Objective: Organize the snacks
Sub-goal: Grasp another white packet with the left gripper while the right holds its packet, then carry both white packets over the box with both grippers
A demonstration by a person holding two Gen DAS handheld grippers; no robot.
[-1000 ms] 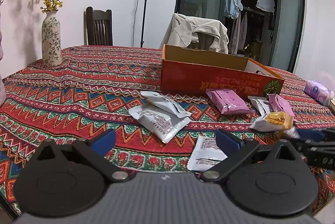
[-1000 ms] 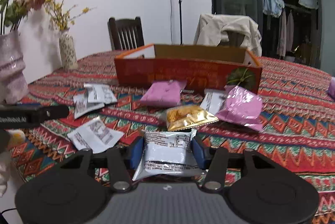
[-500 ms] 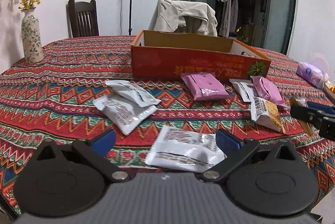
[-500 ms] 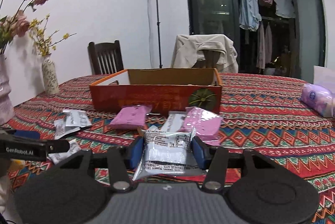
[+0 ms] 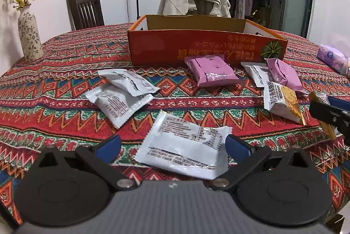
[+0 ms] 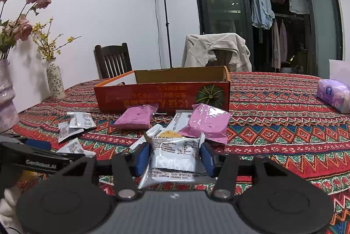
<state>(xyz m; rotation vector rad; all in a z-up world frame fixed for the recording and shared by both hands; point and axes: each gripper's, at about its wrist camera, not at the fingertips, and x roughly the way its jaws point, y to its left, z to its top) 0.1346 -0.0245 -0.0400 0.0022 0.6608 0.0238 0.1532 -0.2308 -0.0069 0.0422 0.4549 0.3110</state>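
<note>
My right gripper [image 6: 174,155] is shut on a silver snack packet [image 6: 175,157], held above the patterned tablecloth. My left gripper [image 5: 172,146] is open, its blue pads either side of a white snack packet [image 5: 186,146] that lies flat on the cloth. An orange cardboard box [image 5: 205,46] [image 6: 161,96] stands open behind the snacks. Two pink packets [image 5: 210,70] [image 6: 207,122] lie in front of the box, and two more white packets [image 5: 122,92] lie to the left. A yellow and white packet [image 5: 282,103] lies at the right.
A patterned vase [image 5: 29,37] with yellow flowers stands at the table's left. A purple tissue pack [image 6: 334,95] lies at the right. Two chairs, one draped with a beige jacket [image 6: 216,50], stand behind the table. The right gripper's finger [image 5: 328,113] shows at the right edge of the left wrist view.
My left gripper has moved toward the white packet, which now lies between its pads. The right gripper has shifted sideways with the silver packet still in it.
</note>
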